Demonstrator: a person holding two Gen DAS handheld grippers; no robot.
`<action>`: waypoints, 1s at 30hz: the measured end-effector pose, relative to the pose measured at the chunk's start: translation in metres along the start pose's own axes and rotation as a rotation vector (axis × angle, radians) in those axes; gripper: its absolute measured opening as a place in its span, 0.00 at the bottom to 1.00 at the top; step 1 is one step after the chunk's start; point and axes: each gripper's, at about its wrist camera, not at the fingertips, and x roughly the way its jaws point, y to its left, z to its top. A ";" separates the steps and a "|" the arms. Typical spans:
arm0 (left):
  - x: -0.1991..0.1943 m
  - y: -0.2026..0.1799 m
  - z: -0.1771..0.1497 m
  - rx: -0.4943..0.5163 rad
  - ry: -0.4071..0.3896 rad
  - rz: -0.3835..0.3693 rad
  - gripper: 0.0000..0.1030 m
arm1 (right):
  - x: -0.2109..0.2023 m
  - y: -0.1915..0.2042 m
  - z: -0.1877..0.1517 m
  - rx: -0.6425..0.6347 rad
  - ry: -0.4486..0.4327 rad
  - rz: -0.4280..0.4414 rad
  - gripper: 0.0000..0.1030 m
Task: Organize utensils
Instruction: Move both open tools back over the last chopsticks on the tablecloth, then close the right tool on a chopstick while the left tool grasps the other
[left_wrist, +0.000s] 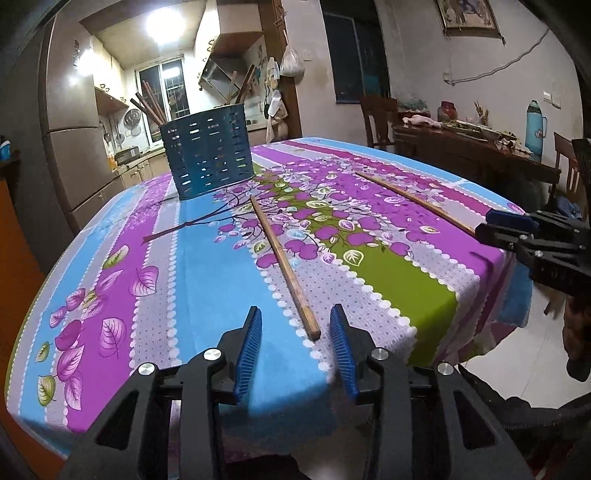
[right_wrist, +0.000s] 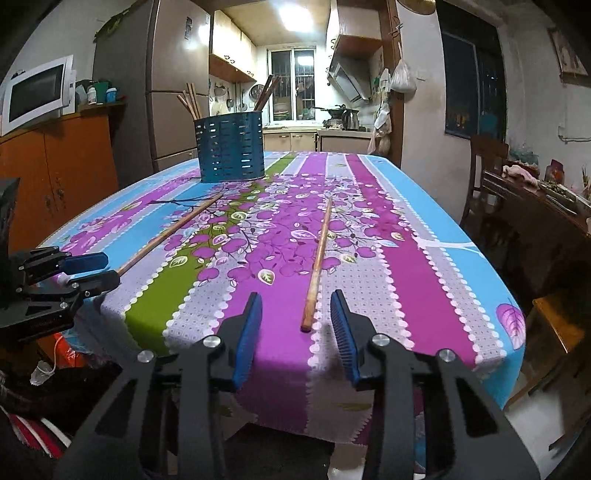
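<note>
Lying on the surface (left_wrist: 207, 258), two wooden chopsticks: one (left_wrist: 284, 269) ending between the left fingers (left_wrist: 295, 350), the other (right_wrist: 317, 258) ending between the right fingers (right_wrist: 295, 336). Both pairs standing partly open, gripping nothing. Blue holder (left_wrist: 208, 151) standing well beyond.

place: home dining room, likely | cues: microwave (right_wrist: 37, 94); fridge (right_wrist: 162, 81); stove (right_wrist: 338, 112)

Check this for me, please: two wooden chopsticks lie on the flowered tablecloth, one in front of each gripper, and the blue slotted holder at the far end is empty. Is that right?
One detail is wrong: the blue slotted holder is not empty. The right wrist view shows several wooden sticks standing in it. The rest holds: two chopsticks lie on the tablecloth, the left chopstick before the left gripper and the right chopstick before the right gripper.
</note>
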 end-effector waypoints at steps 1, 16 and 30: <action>0.001 0.000 0.000 -0.005 -0.004 -0.001 0.38 | 0.003 0.000 -0.001 0.001 0.006 -0.007 0.34; 0.003 0.001 0.000 -0.044 -0.006 -0.012 0.10 | 0.012 -0.010 -0.008 0.108 -0.020 -0.051 0.05; 0.003 0.007 0.001 -0.055 0.014 0.001 0.07 | 0.008 -0.010 0.001 0.119 -0.023 -0.044 0.05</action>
